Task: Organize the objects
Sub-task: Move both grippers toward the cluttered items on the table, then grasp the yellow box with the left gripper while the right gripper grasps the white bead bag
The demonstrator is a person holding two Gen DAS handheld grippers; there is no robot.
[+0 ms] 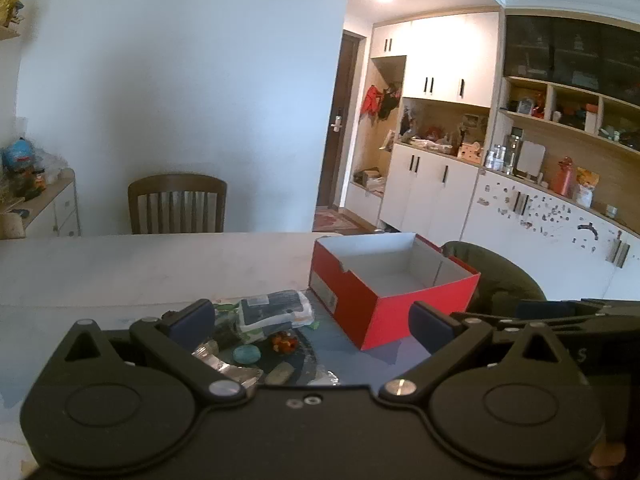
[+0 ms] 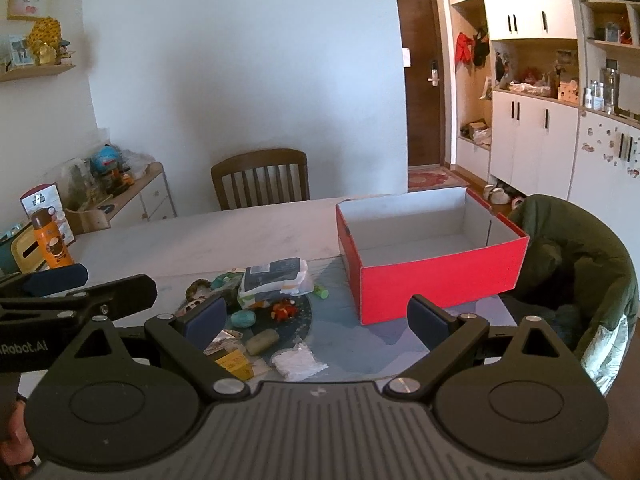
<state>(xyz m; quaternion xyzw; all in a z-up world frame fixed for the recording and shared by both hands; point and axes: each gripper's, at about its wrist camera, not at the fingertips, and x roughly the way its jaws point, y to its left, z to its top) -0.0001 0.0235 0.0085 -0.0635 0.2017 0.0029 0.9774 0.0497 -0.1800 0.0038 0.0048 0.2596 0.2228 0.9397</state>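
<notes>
Jaws of both the left gripper (image 1: pixel 312 320) and the right gripper (image 2: pixel 316 318) stand wide apart, holding nothing. Beyond them a red box (image 2: pixel 436 280), white inside and lidless, sits on the table (image 2: pixel 200 240), right of a clutter of small items (image 2: pixel 272 312).

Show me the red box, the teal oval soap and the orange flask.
red box (image 2: pixel 436 280), right wrist view, on its red front wall.
teal oval soap (image 2: pixel 244 319), right wrist view, on its top.
orange flask (image 2: pixel 54 246), right wrist view, on its body.

Home dining room: table (image 2: pixel 208 236), chair (image 2: pixel 262 178), cupboards (image 2: pixel 532 140)
</notes>
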